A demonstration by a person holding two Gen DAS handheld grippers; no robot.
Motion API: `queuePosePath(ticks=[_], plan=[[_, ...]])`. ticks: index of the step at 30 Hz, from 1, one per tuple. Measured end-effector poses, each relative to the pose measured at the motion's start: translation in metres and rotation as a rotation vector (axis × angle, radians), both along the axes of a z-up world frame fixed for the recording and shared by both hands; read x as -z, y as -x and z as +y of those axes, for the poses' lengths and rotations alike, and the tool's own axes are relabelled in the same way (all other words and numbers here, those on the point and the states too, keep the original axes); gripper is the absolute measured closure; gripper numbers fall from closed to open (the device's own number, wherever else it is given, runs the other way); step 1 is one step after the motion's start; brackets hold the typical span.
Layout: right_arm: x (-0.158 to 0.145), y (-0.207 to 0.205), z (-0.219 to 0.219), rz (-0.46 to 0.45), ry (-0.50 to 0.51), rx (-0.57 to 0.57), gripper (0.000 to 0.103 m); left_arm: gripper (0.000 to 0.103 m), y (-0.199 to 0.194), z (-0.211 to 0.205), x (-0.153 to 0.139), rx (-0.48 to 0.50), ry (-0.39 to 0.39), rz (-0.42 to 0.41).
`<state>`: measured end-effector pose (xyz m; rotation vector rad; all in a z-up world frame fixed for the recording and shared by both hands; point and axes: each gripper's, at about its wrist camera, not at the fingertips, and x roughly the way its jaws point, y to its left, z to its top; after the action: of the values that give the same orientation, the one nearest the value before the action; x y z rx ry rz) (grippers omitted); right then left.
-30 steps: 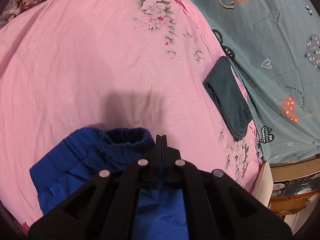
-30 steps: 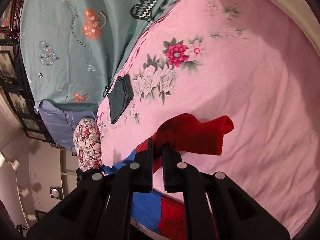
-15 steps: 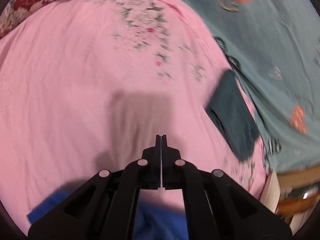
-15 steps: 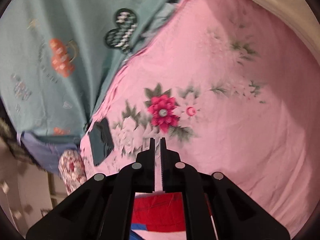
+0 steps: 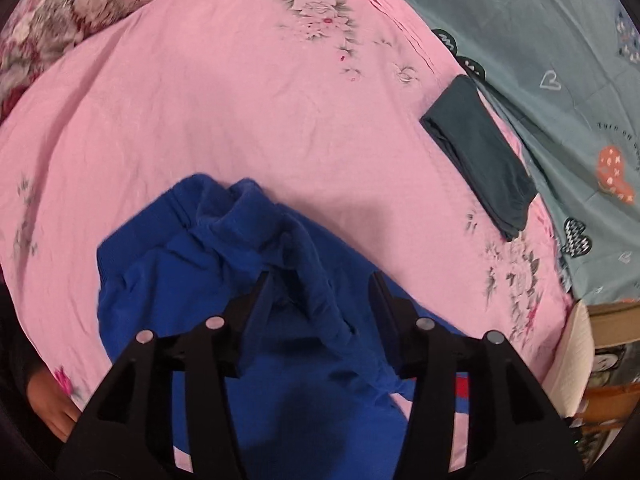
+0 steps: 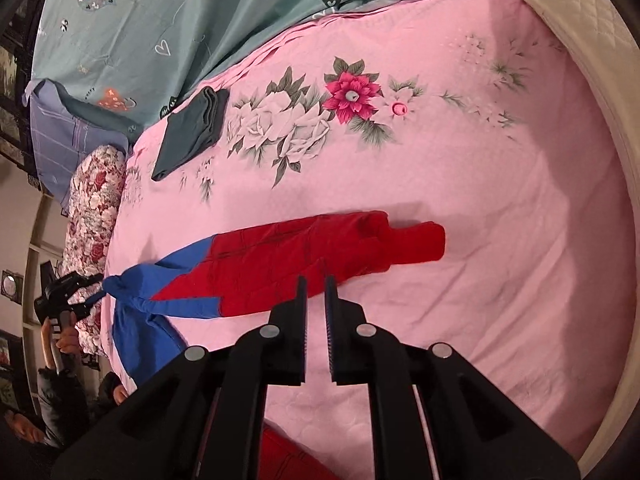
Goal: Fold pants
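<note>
step: red-and-blue pants laid lengthwise, fold pending | left gripper just parted over blue waistband, gripping nothing | right gripper nearly together, empty | next: pinch both ends

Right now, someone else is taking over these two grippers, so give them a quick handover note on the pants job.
Left gripper: jaws have just been opening, now apart above the bunched blue waistband end of the pants, not gripping.
Right gripper: jaws nearly shut, a slim gap, nothing between them.
The red legs lie stretched across the pink bedspread, one over the other.
A dark folded garment sits by the teal quilt.
Left: smooth the waistband, then fold the pants across.
</note>
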<state>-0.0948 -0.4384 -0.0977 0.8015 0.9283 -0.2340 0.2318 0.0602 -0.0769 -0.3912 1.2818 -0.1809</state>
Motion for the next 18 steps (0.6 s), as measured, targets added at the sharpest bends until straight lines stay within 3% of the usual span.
queuePosePath(ticks=[5,6,7,8,13,18], plan=[[0.011,0.015,0.001,0.033,-0.017,0.029,0.093,0.058,-0.007,0.0,0.034,-0.015,0.018,0.091],[0.014,0.017,0.001,0.036,-0.027,0.036,0.093,0.066,-0.013,-0.004,0.045,-0.014,0.019,0.117],[0.017,0.02,0.001,0.037,-0.039,0.044,0.093,0.087,-0.019,-0.006,0.05,-0.011,0.038,0.124],[0.018,0.022,0.002,0.044,-0.039,0.05,0.093,0.097,-0.023,-0.008,0.052,-0.004,0.054,0.121],[0.026,0.027,0.002,0.045,-0.089,0.067,0.093,0.098,-0.054,-0.02,0.022,0.0,0.108,0.021],[0.046,0.011,-0.002,-0.004,-0.251,0.117,0.092,0.098,-0.102,-0.042,0.026,0.017,0.079,0.027]])
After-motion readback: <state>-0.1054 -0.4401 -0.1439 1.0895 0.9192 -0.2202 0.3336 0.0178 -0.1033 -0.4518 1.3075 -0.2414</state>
